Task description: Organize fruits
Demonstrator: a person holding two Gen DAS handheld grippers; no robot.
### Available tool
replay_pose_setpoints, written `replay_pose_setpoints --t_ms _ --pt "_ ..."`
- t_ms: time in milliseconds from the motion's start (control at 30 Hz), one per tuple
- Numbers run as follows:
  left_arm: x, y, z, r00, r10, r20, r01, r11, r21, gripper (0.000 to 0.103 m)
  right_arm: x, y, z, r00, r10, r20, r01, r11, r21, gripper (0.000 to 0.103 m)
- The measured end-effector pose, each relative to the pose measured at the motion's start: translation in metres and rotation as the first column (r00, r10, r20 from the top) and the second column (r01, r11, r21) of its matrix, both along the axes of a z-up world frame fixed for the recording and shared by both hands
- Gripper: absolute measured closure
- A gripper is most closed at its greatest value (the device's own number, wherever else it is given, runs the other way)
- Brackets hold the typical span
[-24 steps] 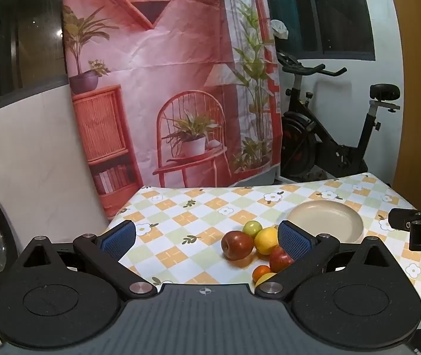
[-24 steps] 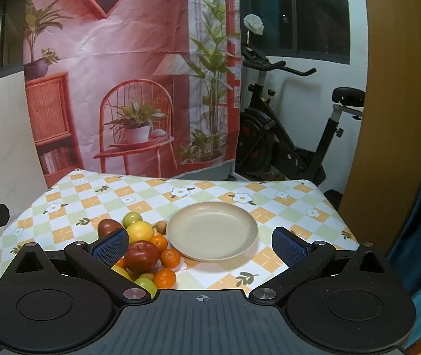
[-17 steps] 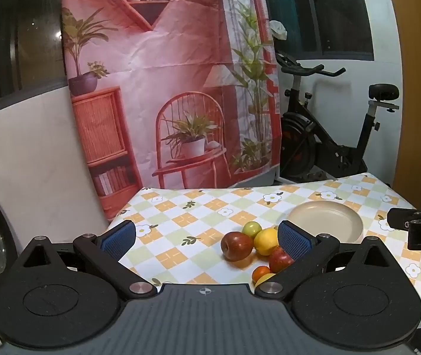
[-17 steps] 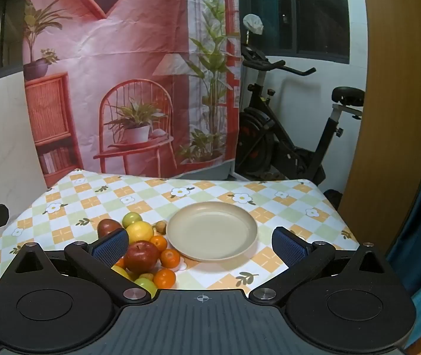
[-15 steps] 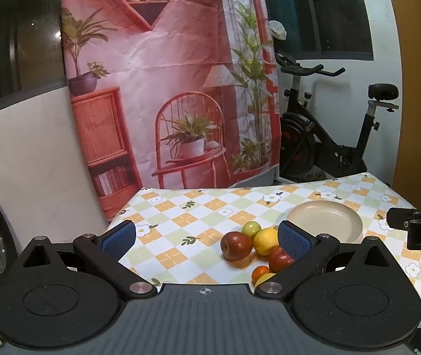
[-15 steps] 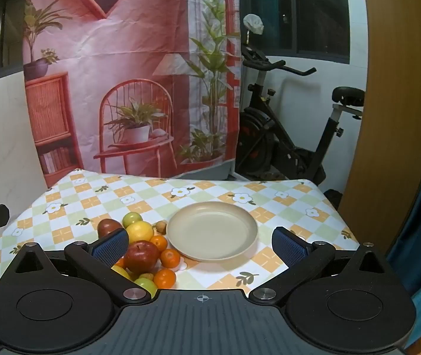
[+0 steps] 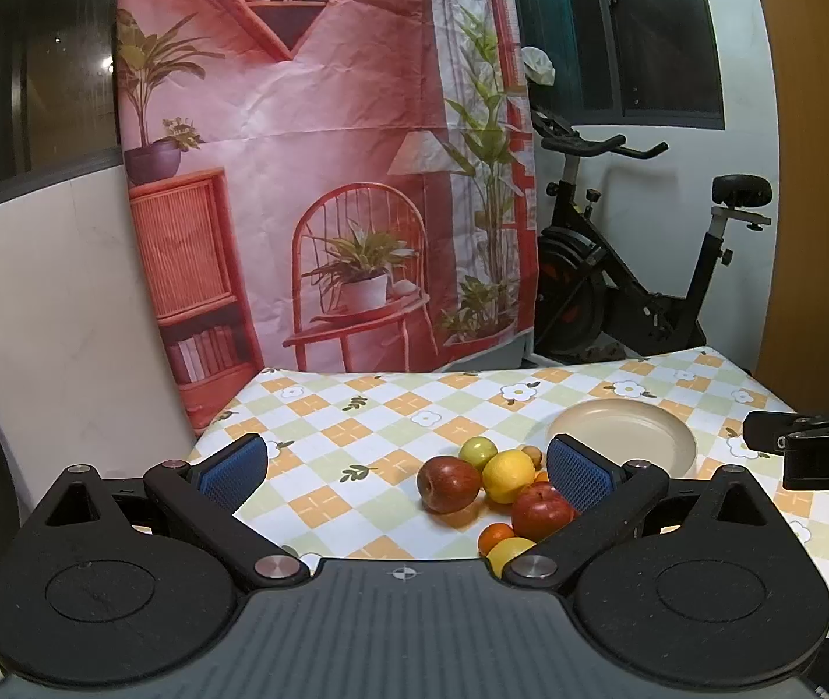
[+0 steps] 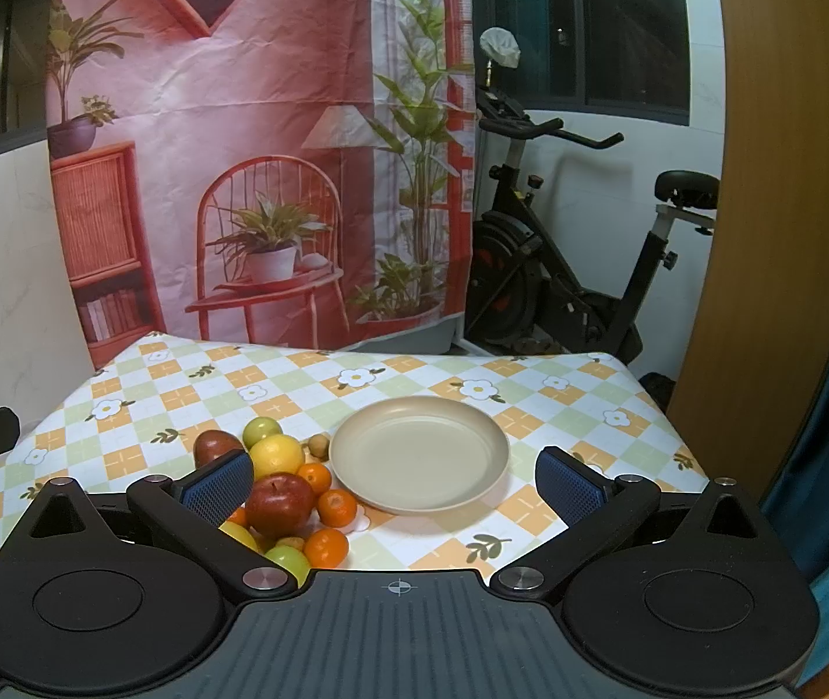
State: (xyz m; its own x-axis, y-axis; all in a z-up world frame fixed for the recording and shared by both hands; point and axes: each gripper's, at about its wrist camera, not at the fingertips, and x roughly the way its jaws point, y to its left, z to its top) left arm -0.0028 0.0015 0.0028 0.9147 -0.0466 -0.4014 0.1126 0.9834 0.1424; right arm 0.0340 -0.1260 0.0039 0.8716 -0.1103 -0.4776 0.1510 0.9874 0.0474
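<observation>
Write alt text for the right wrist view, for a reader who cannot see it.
An empty beige plate sits on a checked, flowered tablecloth with a pile of fruit just left of it: red apples, a lemon, oranges and green fruit. The open right gripper frames the foreground, holding nothing. An exercise bike stands behind.
</observation>
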Motion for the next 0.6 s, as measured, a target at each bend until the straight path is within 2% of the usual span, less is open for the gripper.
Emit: replay_pose_setpoints --t_ms 600 --pt "-0.0011 -0.0014 -0.0013 1.0 0.001 0.003 -0.001 1.0 -0.002 0.0 -0.0003 0.0014 -0.0007 1.0 0.0 0.0 0.0 1.0 0.0 0.0"
